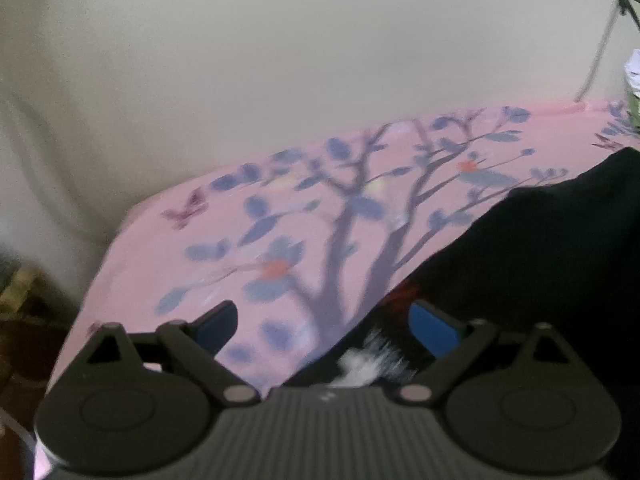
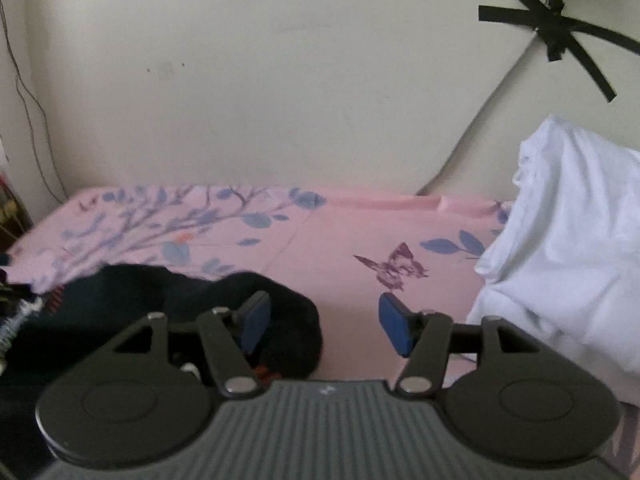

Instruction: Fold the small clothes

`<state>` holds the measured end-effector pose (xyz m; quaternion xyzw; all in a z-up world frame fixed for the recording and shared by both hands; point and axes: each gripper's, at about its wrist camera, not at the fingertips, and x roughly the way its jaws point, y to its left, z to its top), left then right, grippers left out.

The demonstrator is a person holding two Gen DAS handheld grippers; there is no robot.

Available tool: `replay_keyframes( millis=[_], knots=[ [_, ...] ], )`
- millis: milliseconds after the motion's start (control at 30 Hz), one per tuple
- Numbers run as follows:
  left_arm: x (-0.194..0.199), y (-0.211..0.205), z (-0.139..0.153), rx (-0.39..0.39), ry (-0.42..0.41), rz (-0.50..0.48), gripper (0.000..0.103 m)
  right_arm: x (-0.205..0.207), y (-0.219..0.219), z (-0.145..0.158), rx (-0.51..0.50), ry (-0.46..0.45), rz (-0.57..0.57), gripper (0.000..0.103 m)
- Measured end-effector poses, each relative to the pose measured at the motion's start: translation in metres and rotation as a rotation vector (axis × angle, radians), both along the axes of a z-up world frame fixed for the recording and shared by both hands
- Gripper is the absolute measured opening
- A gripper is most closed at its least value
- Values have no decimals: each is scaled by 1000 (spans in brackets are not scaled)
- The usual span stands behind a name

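My left fingers [image 1: 322,326] are standing wide apart w/ nothing pressed between them, hovering over the edge of the black garment [image 1: 540,248]. Its white fringe [image 1: 368,364] and a bit of red are showing just in front of my left hand. The garment is lying bunched on the pink sheet w/ blue branches [image 1: 248,240], on the bed. My right fingers [image 2: 324,322] are standing partly open, holding nothing; the left one is over the black garment. A white cloth [image 2: 568,248] is lying at right, near the wall [image 2: 280,80].
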<state>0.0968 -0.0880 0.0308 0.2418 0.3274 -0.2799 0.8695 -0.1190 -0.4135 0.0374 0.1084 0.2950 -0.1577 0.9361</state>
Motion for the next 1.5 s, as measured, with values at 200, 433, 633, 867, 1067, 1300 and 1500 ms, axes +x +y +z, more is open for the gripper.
replay_keyframes(
  millis=[200, 433, 633, 867, 1067, 1300, 1500],
  knots=[
    [-3, -48, -24, 18, 113, -157, 47, 33, -15, -33, 139, 109, 50, 51],
    [1, -58, 5, 4, -52, -83, 4, 58, 11, 8, 20, -62, 66, 0],
    [74, -41, 83, -231, -238, 293, 2, 111, 15, 58, -158, -230, -10, 0],
    [79, -54, 37, -137, -18, 116, 55, 131, -7, 22, 37, -82, 87, 70],
    [33, -94, -18, -91, 198, -188, 98, 115, -14, -23, 109, 47, 125, 86],
    [2, -103, -29, -17, 154, -208, 10, 97, -11, -30, 237, 48, 222, 5],
    [45, -98, 33, -159, -185, 66, 9, 96, -1, 21, 135, -216, 127, 6]
  ],
)
